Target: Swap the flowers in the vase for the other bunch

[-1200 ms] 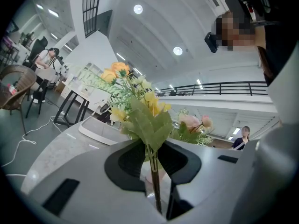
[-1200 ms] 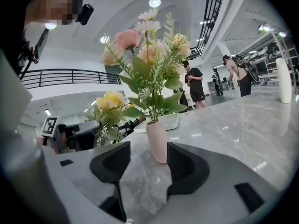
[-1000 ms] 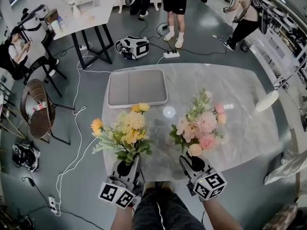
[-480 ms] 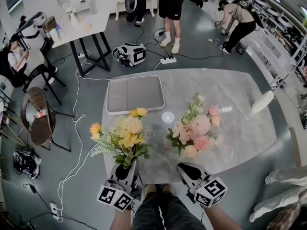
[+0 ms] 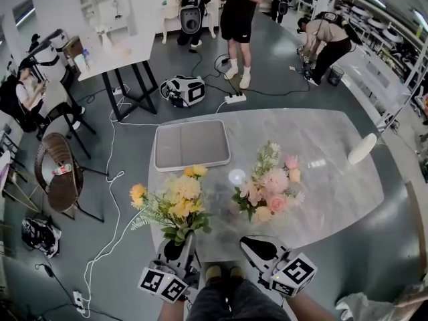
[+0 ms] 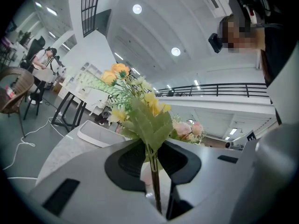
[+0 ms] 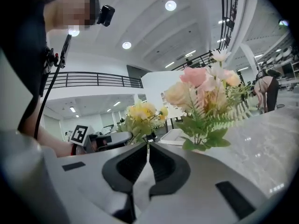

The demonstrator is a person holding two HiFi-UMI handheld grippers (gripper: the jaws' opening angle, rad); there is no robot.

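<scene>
While the left gripper (image 5: pixel 181 239) pinches the stems of the yellow flower bunch (image 5: pixel 175 199) just off the near edge of the grey marble table (image 5: pixel 334 196), the right gripper (image 5: pixel 249 243) (jaws together, empty) should probably open, clasp the upright pink flower bunch (image 5: pixel 269 186) near that edge low down, and lift straight up.

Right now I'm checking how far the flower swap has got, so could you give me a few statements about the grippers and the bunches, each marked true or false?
1. The left gripper grips the yellow flowers by their stems. True.
2. The right gripper holds the pink flowers. False: its jaws are shut on nothing, and the pink flowers stand apart from it on the table.
3. A grey tray lies on the table beyond the yellow flowers. True.
4. The yellow flowers lie flat in the tray. False: they stand upright in the left gripper, on the near side of the tray.
</scene>
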